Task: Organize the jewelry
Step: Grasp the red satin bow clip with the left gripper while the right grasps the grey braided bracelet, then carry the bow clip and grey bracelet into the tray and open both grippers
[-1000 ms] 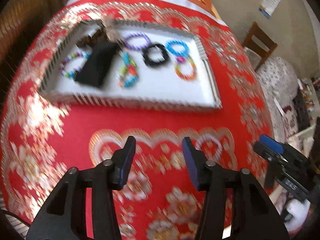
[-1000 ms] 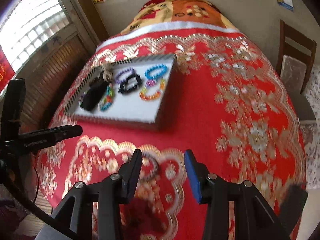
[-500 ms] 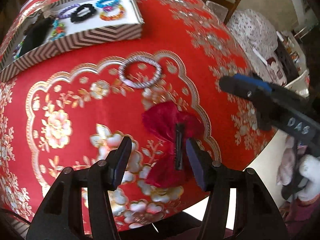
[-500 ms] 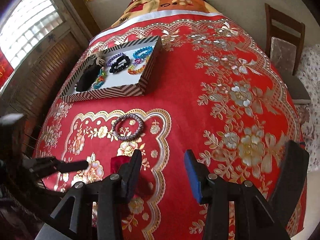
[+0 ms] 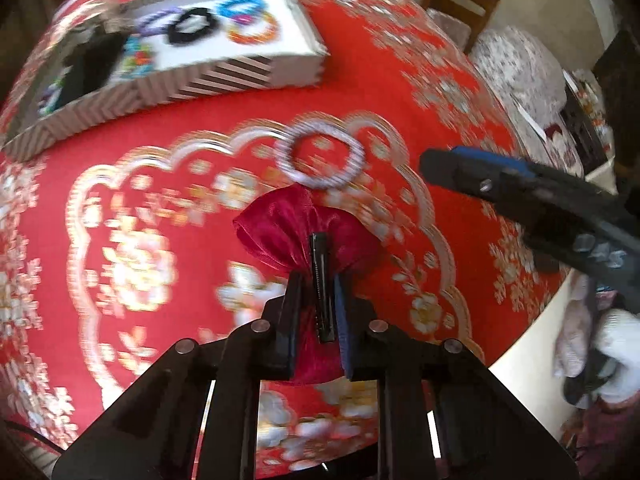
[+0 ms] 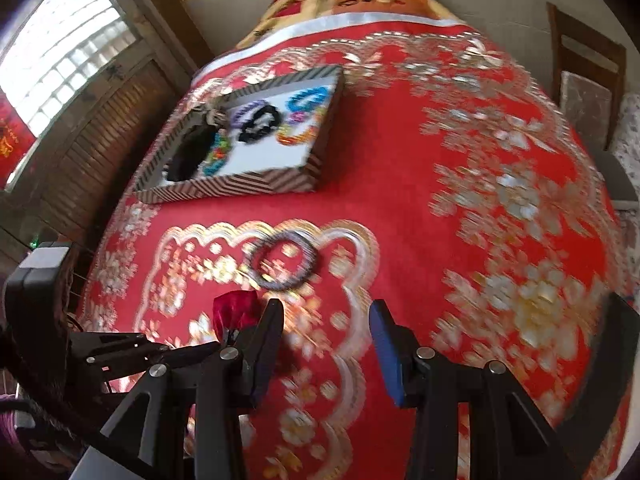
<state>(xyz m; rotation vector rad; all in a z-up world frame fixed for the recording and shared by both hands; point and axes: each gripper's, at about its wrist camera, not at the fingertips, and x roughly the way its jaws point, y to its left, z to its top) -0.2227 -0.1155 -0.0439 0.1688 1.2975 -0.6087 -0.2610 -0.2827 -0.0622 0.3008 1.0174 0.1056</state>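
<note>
A second ago the left gripper [image 5: 316,308] looked over bare tablecloth at the far tray with its jaws spread wide; it has since swung down onto the red velvet hair bow [image 5: 298,236], and its jaws are closing on the bow's pinched waist, where the black clip [image 5: 322,284] runs lengthwise between them. The pads look to be pressing the velvet already, though blur makes that hard to be sure of. The waist is the sensible place to take it: it is the narrowest, stiffest part, and the lobes flop free on either side.

Just beyond the bow, touching or nearly touching its upper lobe, lies the silvery beaded bracelet [image 5: 320,158], flat on the gold scalloped pattern of the red tablecloth [image 5: 400,80]. Well beyond the bow, toward the far left, sits the striped-walled tray [image 5: 240,78] (white floor, already holding bracelets and a black scrunchie), presumably where the bow is bound.

The right gripper [image 6: 326,338] hangs to the right of the bow with its jaws partly spread and nothing between them, aimed toward the bracelet [image 6: 282,260], probably to take it next. Its handle is held by a white-gloved hand [image 5: 616,356].
</note>
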